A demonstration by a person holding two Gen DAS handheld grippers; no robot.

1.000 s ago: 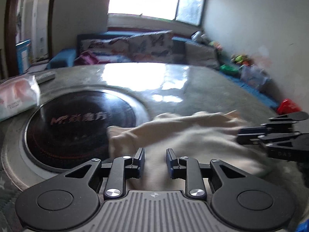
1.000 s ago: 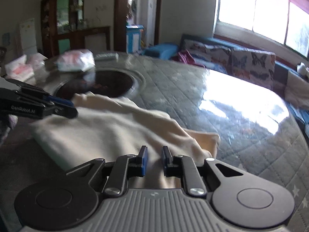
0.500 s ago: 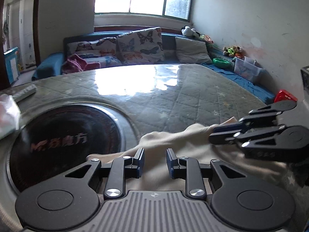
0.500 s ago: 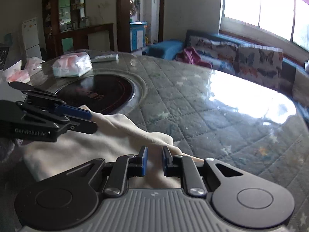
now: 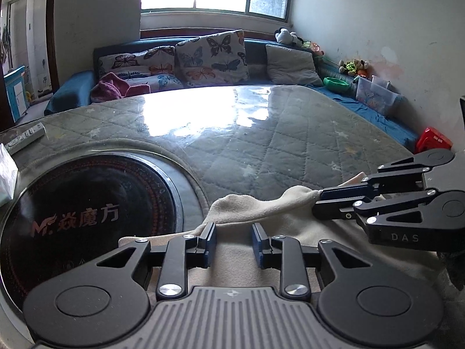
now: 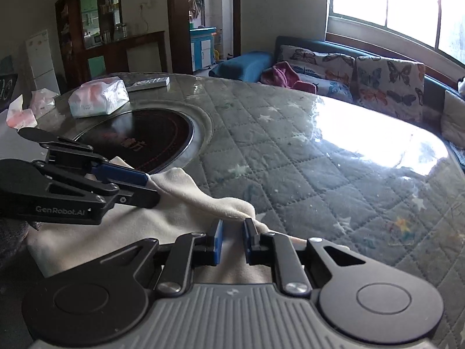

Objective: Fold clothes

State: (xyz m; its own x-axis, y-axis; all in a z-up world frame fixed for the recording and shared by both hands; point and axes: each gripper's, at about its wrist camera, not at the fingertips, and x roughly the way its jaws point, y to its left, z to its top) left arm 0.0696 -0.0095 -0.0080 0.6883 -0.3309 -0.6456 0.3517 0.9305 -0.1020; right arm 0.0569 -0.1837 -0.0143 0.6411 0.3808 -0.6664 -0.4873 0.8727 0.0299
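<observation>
Left wrist view shows the cream cloth lying bunched at the near edge of the quilted table, partly over the rim of the black round cooktop. One second ago the cloth was spread wider and reached further onto the table; now it is pulled closer and its top edge stands as a ridge. The left gripper has a gap between its fingers with cloth inside it, so I cannot tell if it grips. The right gripper is narrower, with a fold of cloth pinched between its pads. The cooktop carries "M" and Chinese characters. The right gripper's side reads "DAS", the left one "GenRobot.AI". A tissue pack and a remote lie beyond.
</observation>
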